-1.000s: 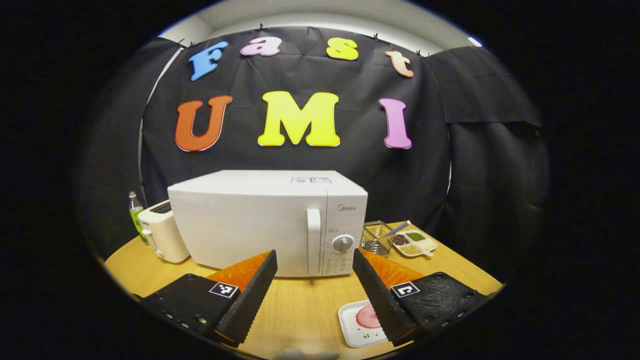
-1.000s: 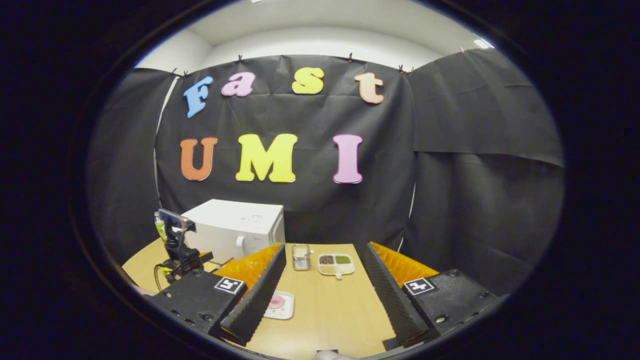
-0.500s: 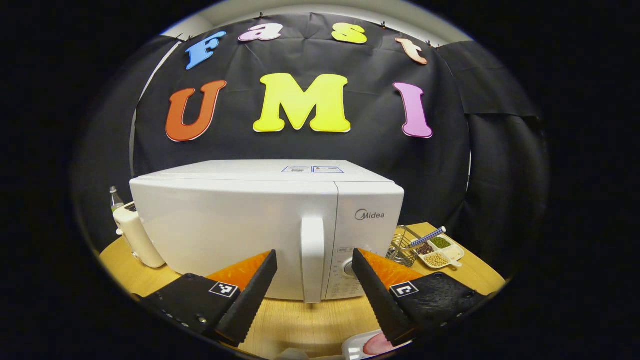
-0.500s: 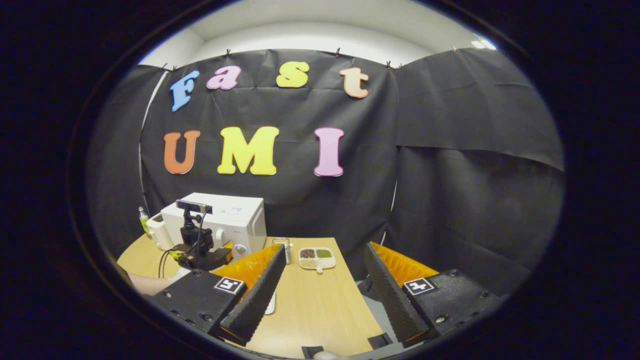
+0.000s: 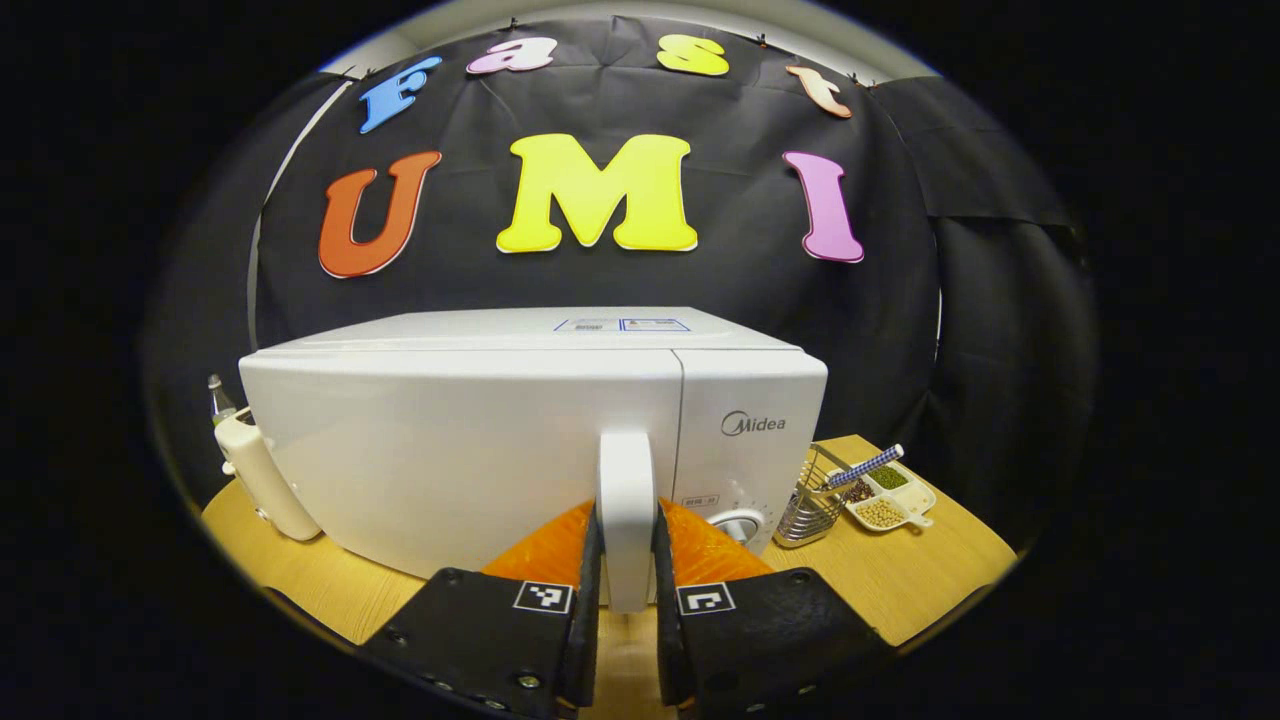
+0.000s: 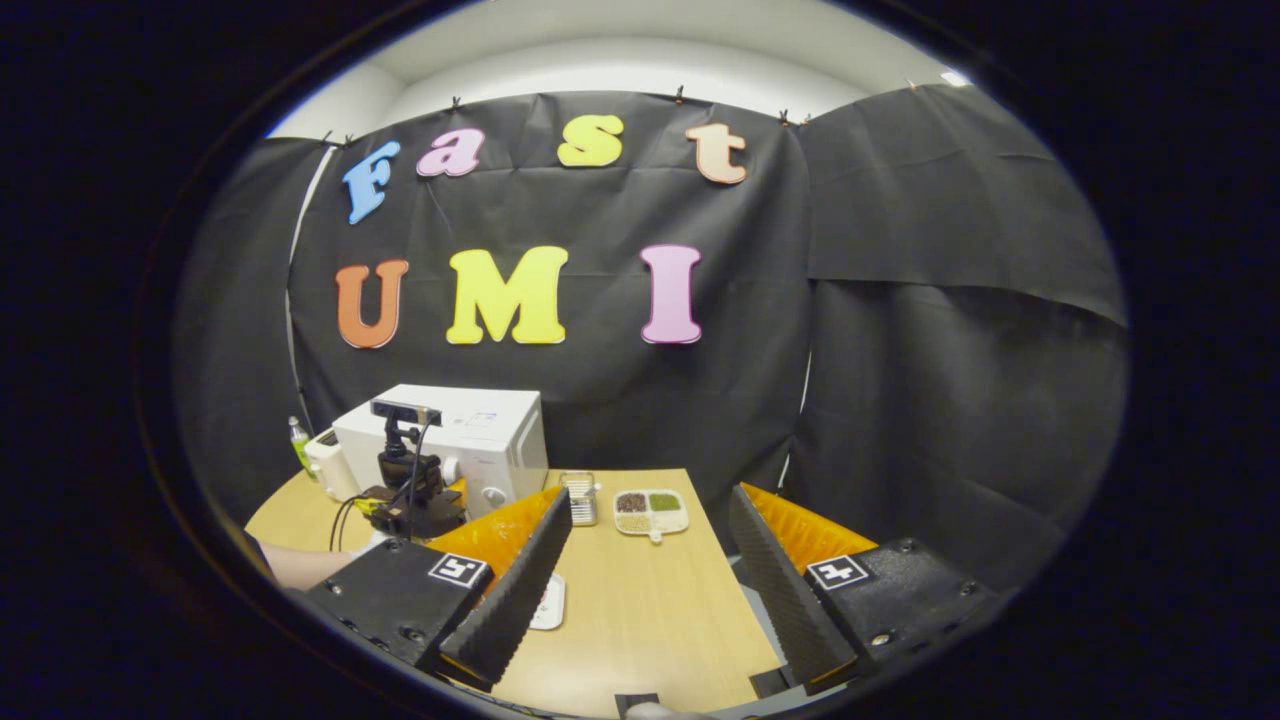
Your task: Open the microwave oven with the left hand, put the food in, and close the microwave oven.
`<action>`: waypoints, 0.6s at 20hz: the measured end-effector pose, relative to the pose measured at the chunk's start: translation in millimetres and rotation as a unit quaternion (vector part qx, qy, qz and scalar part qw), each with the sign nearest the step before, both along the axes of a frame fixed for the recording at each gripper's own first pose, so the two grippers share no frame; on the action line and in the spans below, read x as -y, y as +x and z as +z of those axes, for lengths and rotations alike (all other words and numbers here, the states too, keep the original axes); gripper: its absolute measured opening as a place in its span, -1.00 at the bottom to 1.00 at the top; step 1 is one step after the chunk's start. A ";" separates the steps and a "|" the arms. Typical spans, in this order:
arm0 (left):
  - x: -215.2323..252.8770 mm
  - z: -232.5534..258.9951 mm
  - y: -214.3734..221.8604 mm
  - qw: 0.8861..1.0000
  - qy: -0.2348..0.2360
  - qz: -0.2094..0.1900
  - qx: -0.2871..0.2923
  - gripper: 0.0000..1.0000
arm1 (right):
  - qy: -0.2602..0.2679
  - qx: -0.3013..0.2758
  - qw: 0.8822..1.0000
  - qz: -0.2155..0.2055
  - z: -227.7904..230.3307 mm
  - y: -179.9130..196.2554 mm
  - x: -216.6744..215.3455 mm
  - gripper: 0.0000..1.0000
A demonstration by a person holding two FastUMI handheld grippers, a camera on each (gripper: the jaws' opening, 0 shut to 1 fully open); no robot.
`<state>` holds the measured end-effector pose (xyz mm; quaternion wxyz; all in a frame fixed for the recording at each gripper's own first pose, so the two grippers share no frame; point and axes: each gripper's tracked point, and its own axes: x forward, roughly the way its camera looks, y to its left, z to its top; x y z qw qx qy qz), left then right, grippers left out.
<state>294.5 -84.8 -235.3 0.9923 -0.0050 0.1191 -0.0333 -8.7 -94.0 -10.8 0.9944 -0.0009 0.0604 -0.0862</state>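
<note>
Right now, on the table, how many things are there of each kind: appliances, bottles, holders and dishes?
Appliances: 2, the microwave oven and the toaster
Bottles: 1, the bottle
Holders: 1, the wire basket
Dishes: 2, the divided dish and the white plate
Total: 6

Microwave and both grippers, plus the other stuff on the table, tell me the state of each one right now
Microwave door: closed.
Door handle: clamped between the left gripper's fingers.
Left gripper: shut on the door handle.
Right gripper: open, holding nothing, above the table.
Divided dish: filled with beans and grains.
Wire basket: upright, beside the microwave.
White plate: on the table, partly hidden by a finger.
</note>
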 end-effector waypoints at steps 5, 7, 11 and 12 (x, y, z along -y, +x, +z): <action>-0.5 -4.8 -2.3 1.000 -0.015 0.003 -0.014 -0.72 | 0.012 0.000 1.000 0.015 -1.3 -3.6 -8.4 1.00; -1.0 -5.3 -7.2 1.000 -0.018 0.001 -0.023 -0.72 | 0.000 0.006 1.000 0.009 2.5 -7.3 -5.7 0.92; -11.5 -3.7 -52.3 1.000 0.006 -0.010 -0.006 -0.72 | -0.007 0.010 1.000 0.010 4.2 -12.8 -8.0 1.00; -15.3 -5.5 -62.8 1.000 0.009 -0.019 -0.011 -0.74 | -0.008 0.008 1.000 0.014 2.0 -14.6 -10.8 1.00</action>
